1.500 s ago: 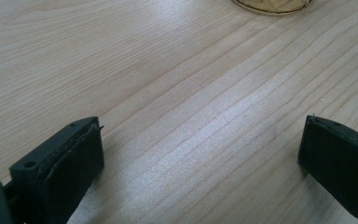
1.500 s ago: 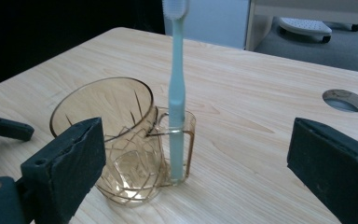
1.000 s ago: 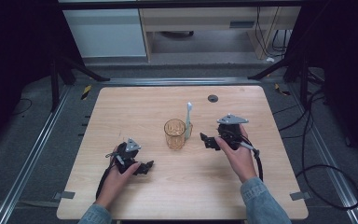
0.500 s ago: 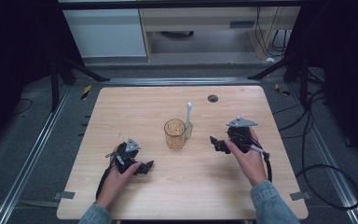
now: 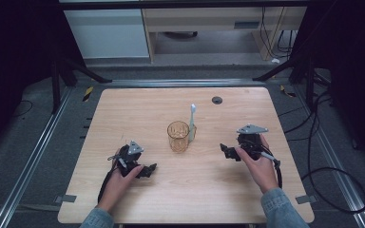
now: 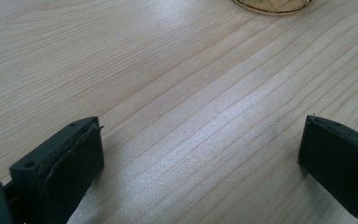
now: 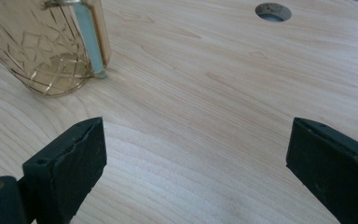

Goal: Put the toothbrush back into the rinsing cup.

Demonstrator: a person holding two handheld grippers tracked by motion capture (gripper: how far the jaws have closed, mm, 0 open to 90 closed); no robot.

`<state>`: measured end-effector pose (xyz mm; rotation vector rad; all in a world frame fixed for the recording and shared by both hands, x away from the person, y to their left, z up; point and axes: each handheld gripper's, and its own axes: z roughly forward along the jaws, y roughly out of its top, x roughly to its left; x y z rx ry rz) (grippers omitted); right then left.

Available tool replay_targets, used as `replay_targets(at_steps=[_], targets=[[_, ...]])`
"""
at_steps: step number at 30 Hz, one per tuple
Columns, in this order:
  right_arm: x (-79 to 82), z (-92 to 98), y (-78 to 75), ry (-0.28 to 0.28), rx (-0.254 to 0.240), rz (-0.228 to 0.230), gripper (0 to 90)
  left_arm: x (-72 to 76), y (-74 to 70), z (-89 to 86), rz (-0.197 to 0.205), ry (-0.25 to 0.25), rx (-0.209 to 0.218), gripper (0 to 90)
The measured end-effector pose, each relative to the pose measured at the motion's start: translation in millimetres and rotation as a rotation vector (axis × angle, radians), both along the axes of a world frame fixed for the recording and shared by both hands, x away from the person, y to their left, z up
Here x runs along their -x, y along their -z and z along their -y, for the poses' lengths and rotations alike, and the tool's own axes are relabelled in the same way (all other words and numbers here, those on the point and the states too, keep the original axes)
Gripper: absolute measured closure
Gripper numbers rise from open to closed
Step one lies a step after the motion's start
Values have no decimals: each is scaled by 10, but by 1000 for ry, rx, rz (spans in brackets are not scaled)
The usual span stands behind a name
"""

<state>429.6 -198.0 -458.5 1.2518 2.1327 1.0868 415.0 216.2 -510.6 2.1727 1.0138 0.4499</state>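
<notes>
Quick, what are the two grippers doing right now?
Left gripper: open, holding nothing.
Right gripper: open, holding nothing, near the amber glass.

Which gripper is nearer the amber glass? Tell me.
The right gripper: its jaws point at the amber glass from close by; the left gripper sits farther off.

Amber cut-glass tumbler (image 5: 178, 136) with a diamond pattern, standing upright near the middle of the light wooden table, between the two grippers and well apart from each. Its mouth is open and faces upward. Pale mint-green plastic toothbrush (image 5: 191, 123) standing nearly upright inside the tumbler, leaning against the rim on the side toward the right gripper; its head rises clear above the rim. In the right gripper view the tumbler (image 7: 46, 46) shows its engraved wall, and the toothbrush handle (image 7: 89, 39) reaches down to the glass base, which rests flat on the table.
</notes>
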Motion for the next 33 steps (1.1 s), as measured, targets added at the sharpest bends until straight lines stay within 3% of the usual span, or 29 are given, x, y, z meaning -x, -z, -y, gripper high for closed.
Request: replay_targets(at_steps=[20, 25, 33], targets=[[71, 86, 424, 32, 42, -102, 66, 0, 0, 0, 0, 0, 0, 0], [65, 91, 515, 48, 51, -113, 70, 0, 0, 0, 0, 0, 0, 0], [62, 91, 549, 68, 51, -86, 62, 0, 0, 0, 0, 0, -1, 0]])
